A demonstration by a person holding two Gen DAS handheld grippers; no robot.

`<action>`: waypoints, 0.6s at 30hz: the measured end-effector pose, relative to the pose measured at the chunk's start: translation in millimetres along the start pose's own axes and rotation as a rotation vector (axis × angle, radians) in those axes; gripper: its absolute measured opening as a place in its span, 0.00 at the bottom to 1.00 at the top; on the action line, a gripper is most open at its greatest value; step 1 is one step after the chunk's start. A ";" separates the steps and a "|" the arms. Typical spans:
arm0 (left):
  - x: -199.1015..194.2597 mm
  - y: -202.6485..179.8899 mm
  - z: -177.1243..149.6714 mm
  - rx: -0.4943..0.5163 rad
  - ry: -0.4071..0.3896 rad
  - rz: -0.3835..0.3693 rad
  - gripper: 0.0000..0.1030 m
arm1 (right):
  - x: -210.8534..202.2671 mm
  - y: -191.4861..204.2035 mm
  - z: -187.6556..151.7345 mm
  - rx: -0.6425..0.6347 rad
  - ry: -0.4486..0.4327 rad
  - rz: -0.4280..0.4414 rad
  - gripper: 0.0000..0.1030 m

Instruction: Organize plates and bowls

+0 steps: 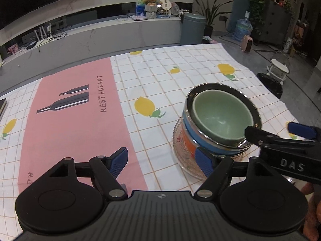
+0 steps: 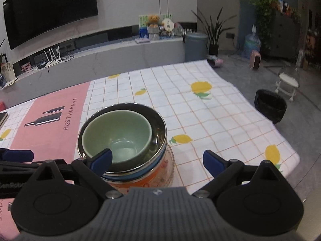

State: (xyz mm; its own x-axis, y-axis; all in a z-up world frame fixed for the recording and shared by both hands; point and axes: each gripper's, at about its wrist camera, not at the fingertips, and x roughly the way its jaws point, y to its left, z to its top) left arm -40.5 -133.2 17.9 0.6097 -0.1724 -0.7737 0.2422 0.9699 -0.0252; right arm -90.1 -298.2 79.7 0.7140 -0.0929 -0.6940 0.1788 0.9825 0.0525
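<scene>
A stack of dishes sits on the surface (image 1: 152, 74), on its lemon-print checked cloth, at about 4 o'clock from the pink mat (image 1: 76, 124). On top, a pale green bowl (image 1: 220, 116) nests off-centre inside a shiny steel bowl (image 1: 224, 87); below come a blue band, an orange one, and a ribbed glass plate (image 1: 180, 156). The left gripper (image 1: 162, 160) and right gripper (image 2: 156, 160) both hold their jaws wide apart, gripping nothing.

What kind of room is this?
Probably a home living room. A big black wall-mounted television hangs above a long grey media bench, with a leafy green potted plant nearby and a lemon-print checked tablecloth on the table.
</scene>
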 end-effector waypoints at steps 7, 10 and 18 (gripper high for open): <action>7.2 1.7 -1.6 0.001 0.027 0.028 0.87 | 4.1 5.3 -2.3 -0.022 0.022 -0.015 0.93; 7.5 1.7 -1.8 0.000 0.027 0.025 0.86 | 4.6 4.3 -2.4 -0.019 0.025 -0.015 0.94; 7.7 2.1 -3.6 0.002 0.027 0.030 0.86 | 6.1 4.7 -2.8 -0.015 0.032 -0.013 0.94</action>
State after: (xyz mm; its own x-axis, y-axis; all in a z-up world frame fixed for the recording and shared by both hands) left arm -38.1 -131.9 9.7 0.5963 -0.1381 -0.7908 0.2257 0.9742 0.0001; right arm -86.8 -293.8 73.7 0.6898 -0.1004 -0.7170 0.1777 0.9835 0.0332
